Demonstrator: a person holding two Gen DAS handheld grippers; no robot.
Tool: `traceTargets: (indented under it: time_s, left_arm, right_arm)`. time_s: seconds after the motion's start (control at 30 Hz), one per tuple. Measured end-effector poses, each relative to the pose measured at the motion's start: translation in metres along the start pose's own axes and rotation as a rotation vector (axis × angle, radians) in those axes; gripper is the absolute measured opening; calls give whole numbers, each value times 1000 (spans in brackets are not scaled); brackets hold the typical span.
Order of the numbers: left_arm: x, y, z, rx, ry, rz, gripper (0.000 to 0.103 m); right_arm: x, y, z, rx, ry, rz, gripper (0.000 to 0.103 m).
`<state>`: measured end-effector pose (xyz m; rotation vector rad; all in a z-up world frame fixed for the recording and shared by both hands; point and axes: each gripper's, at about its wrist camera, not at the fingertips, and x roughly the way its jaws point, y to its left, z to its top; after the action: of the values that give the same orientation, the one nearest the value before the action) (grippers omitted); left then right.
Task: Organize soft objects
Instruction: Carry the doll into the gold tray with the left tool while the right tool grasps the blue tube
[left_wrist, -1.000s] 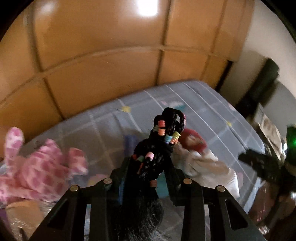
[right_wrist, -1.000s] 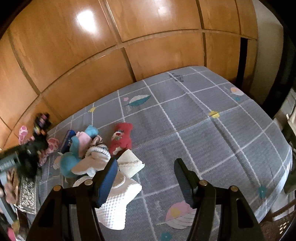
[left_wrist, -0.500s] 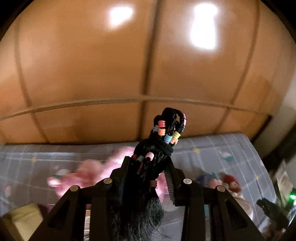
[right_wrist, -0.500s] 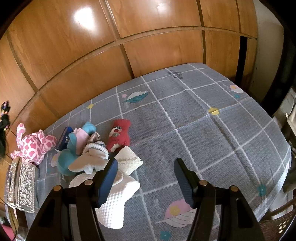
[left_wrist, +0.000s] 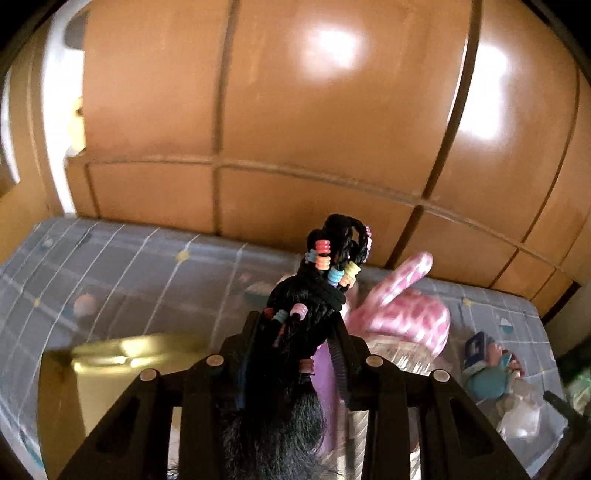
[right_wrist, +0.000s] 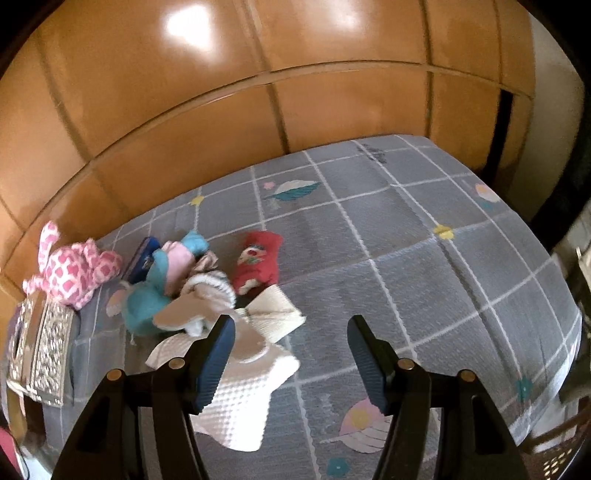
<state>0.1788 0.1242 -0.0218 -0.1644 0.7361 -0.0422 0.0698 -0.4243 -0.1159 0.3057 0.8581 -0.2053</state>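
Note:
My left gripper (left_wrist: 295, 325) is shut on a black braided hair bundle (left_wrist: 332, 254) strung with coloured beads; its tuft hangs back between the fingers. Just behind it on the bed lies a pink-and-white spotted plush (left_wrist: 402, 314). My right gripper (right_wrist: 290, 328) hangs open over the bed with nothing between its fingers. Below its left finger lies a white knit cloth (right_wrist: 243, 402). Beyond that sit a cream folded cloth (right_wrist: 273, 314), a teal plush (right_wrist: 147, 299), a red plush (right_wrist: 258, 262) and the spotted plush (right_wrist: 70, 269).
A grey checked sheet (right_wrist: 424, 258) covers the bed, which stands against a wooden wardrobe (right_wrist: 221, 92). A silver patterned box (right_wrist: 44, 343) stands at the bed's left edge. A blurred yellow box (left_wrist: 110, 369) lies lower left in the left wrist view. A woven basket (right_wrist: 554, 454) sits lower right.
My left gripper has swung left along the bed with the hair bundle still in it, and has left the right wrist view. The right gripper has stayed put.

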Motion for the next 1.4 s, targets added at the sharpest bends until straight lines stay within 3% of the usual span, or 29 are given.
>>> traceTargets:
  time_s: [0.33,0.6,0.93,1.07,1.3,1.4]
  left_arm:
    - [-30,60,-90,-65,50,53,36]
    - [-44,86,-134,-111,69,83,36]
    - [-50,102,-158,-169,73,99,36]
    - [-51,106,-162,-173,72,131,36]
    - [-51,101,-167,-107,60,296,38]
    - [-51,97,-169,-77,50,345,38]
  right_arm:
    - [11,74,-2,-101,29,115,64]
    - [39,143,19,-153,53,160,63]
    - [110,203,54,-215,129,37,54]
    - [139,203,50,-209,209,-21,33]
    - [159,196,38,-195,283,-11,25]
    - [159,198,34,-231,270,-33,25]
